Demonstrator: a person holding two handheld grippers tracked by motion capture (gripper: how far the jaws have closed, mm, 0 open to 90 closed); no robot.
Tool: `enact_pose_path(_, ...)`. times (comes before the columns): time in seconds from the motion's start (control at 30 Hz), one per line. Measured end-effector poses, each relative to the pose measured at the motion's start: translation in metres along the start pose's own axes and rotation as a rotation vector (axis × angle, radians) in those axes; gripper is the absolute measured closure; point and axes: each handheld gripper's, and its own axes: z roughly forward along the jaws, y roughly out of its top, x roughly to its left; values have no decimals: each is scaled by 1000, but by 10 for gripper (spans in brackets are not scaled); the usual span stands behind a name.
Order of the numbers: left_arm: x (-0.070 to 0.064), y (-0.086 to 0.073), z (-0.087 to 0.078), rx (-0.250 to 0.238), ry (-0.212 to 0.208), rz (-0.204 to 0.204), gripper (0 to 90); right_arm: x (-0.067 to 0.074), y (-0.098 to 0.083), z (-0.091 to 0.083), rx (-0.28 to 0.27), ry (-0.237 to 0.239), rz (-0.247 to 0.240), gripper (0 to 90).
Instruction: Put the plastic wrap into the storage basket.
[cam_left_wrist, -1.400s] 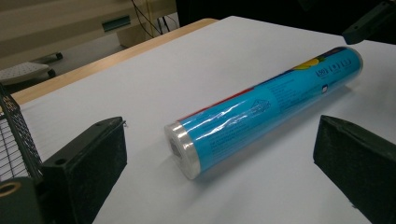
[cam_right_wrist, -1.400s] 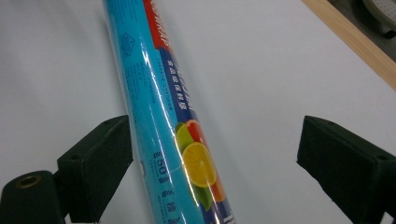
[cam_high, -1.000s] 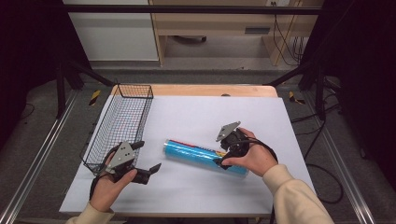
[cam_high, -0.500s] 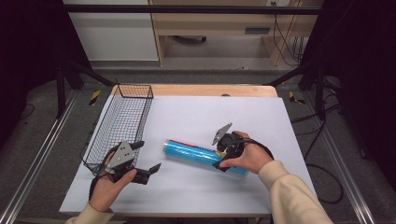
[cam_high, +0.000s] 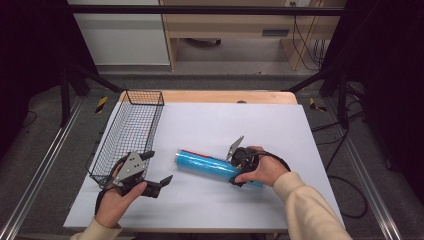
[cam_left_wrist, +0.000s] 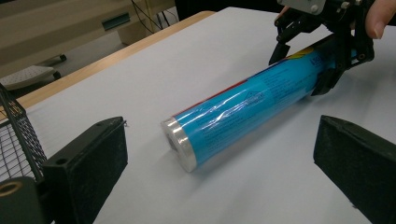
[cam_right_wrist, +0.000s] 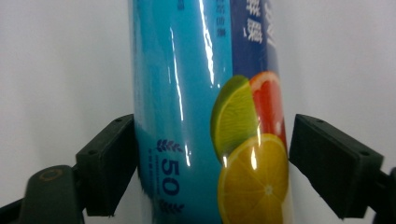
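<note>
A blue cylindrical tube (cam_high: 207, 165) with a silver end cap and citrus fruit pictures lies on its side on the white table cover (cam_high: 225, 120). My right gripper (cam_high: 235, 172) straddles the tube's right end from above. In the right gripper view the tube (cam_right_wrist: 187, 93) runs between the jaws of the right gripper (cam_right_wrist: 212, 163): the left pad touches it and the right pad stands a sliver off. My left gripper (cam_high: 159, 167) is open beside the tube's left end, holding nothing. In the left gripper view the tube (cam_left_wrist: 243, 112) lies ahead of the left gripper (cam_left_wrist: 224, 158), with the right gripper (cam_left_wrist: 303, 60) at its far end.
A black wire basket (cam_high: 142, 91) stands along the left side of the table, close to my left hand, and its mesh (cam_left_wrist: 18, 135) edges the left gripper view. A wooden table edge (cam_high: 225, 96) runs along the back. Dark frame posts flank the table.
My right gripper has come down and turned over the tube's right end, so its jaws now sit on either side of it. The left gripper and the tube have stayed put.
</note>
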Motion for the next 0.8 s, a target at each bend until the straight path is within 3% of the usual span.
enact_pose_path(0.03, 0, 0, 0, -3, 1, -2, 30, 1, 0, 1, 7, 14, 16, 199)
enact_pose_path(0.23, 1, 3, 1, 5, 4, 5, 31, -3, 0, 6, 19, 28, -7, 261)
enact_pose_path(0.33, 4, 7, 3, 9, 5, 6, 31, -3, 0, 6, 16, 59, 2, 311)
enact_pose_path(0.43, 8, 13, 8, 15, -6, 14, 34, 0, -1, 6, 3, 37, -48, 319)
enact_pose_path(0.5, 10, 18, 11, 32, -9, 40, 34, 4, -1, 5, 3, 10, -59, 322)
enact_pose_path(0.63, 13, 28, 18, 81, -23, 110, 34, 10, 0, 0, -2, -66, -129, 323)
enact_pose_path(0.7, 13, 33, 22, 122, -34, 165, 34, 12, 2, -5, -14, -76, -144, 323)
enact_pose_path(0.73, 13, 35, 25, 131, -41, 184, 34, 13, 5, -13, -15, -95, -181, 322)
enact_pose_path(0.8, 13, 41, 32, 160, -62, 235, 34, 14, 7, -18, -14, -106, -189, 322)
